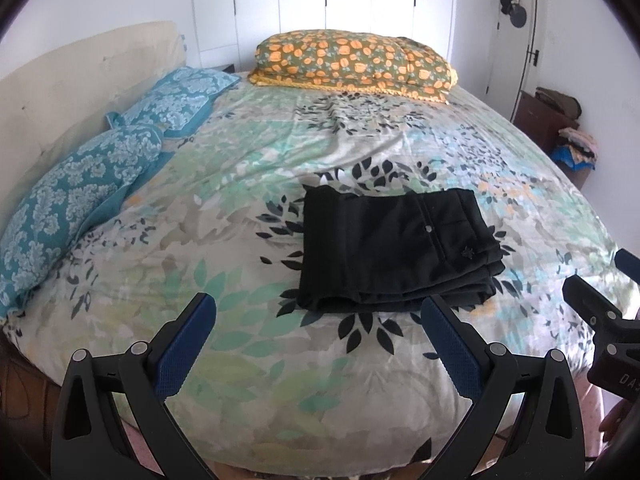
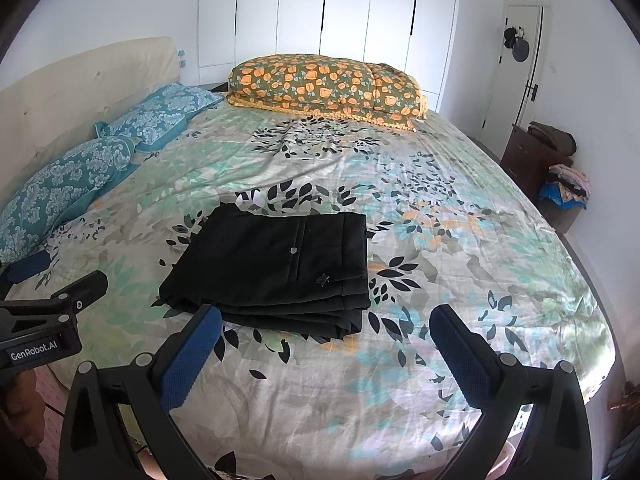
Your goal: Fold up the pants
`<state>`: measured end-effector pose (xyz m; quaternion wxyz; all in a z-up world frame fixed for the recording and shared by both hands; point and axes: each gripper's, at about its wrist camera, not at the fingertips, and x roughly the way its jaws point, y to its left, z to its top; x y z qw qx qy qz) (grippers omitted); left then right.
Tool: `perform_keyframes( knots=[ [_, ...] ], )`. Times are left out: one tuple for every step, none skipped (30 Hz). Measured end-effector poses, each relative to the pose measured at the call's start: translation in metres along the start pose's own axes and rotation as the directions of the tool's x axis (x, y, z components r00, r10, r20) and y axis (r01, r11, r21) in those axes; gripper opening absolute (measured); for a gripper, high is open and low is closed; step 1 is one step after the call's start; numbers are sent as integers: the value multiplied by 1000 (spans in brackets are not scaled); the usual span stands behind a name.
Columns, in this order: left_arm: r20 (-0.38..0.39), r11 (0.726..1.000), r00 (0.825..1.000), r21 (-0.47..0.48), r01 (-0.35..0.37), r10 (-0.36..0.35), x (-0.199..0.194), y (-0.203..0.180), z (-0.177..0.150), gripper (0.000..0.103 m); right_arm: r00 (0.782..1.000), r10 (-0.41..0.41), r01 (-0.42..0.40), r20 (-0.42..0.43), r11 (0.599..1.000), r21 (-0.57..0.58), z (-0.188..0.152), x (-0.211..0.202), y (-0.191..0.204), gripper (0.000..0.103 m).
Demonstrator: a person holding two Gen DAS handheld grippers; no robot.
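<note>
Left wrist view: black pants [image 1: 394, 248] lie folded on the bed [image 1: 248, 208] — a neat stack. Left tongs [image 1: 318, 338] and right tongs [image 2: 326, 346] hang near it (both spread wide, empty).

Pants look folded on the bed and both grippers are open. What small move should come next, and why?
Probably just draw both grippers back and stop. The black pants lie in a compact layered stack on the bedspread, edges roughly squared, and the left gripper and right gripper hold nothing.

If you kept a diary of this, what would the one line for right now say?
pants: folded, lying on bed | left gripper: open, empty | right gripper: open, empty | neither touches pants
</note>
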<state>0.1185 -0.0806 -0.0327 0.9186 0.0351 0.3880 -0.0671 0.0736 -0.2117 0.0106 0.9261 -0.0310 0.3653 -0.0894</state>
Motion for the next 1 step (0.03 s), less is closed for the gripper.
perform_keyframes(
  knots=[
    [3, 1000, 1000, 5, -1, 1, -1, -1, 0, 102, 1000, 1, -1, 0, 1000, 1, 0, 0, 0, 103]
  ],
)
